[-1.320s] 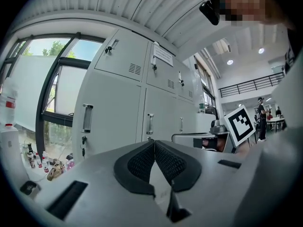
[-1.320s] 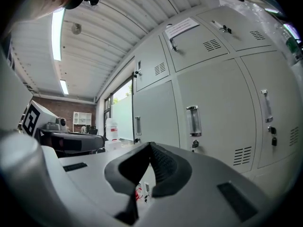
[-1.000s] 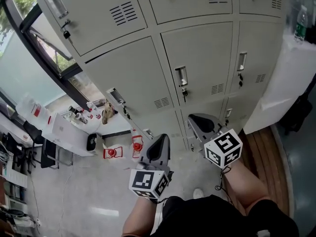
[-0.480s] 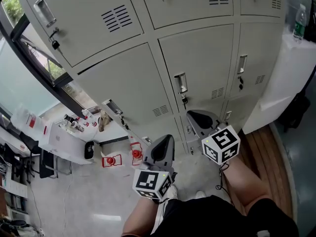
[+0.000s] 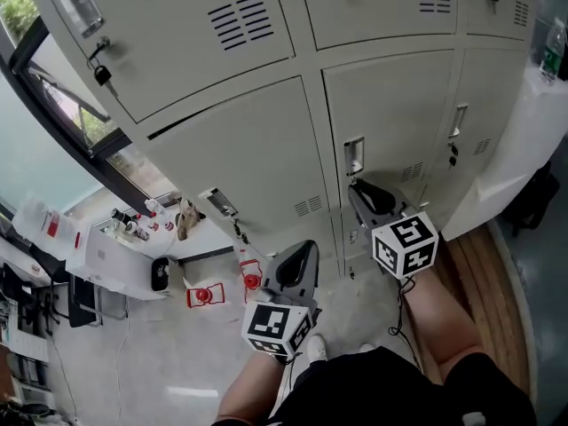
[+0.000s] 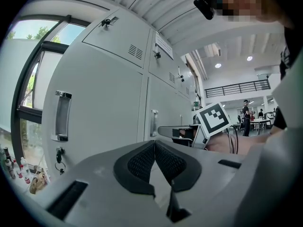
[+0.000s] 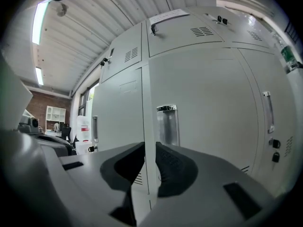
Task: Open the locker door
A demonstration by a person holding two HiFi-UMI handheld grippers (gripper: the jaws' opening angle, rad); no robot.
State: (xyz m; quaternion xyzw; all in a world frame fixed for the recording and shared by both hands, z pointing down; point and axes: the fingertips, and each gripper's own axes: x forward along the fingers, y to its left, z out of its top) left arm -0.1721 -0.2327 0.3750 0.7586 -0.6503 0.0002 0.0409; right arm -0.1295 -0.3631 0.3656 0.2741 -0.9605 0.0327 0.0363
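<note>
Grey metal lockers fill the head view. The middle locker door (image 5: 390,122) has a recessed chrome handle (image 5: 353,156) at its left edge. My right gripper (image 5: 359,191) points at the door just below that handle, without touching it. Its jaws are opening, a narrow gap shows between the pads and nothing is in it. In the right gripper view the handle (image 7: 167,124) stands straight ahead, above the right gripper (image 7: 150,150). My left gripper (image 5: 304,251) hangs lower and to the left, shut and empty. In its own view the left gripper (image 6: 154,145) faces another locker handle (image 6: 62,116).
A key hangs below the handle of the lower-left locker (image 5: 232,224). A window (image 5: 53,87) and a white table with bottles (image 5: 133,229) are at the left. Red items (image 5: 204,295) lie on the floor. A white cabinet (image 5: 524,149) stands at the right.
My right gripper has moved up and closer to the middle locker's handle. The view has shifted towards the lockers. The left gripper has hardly moved.
</note>
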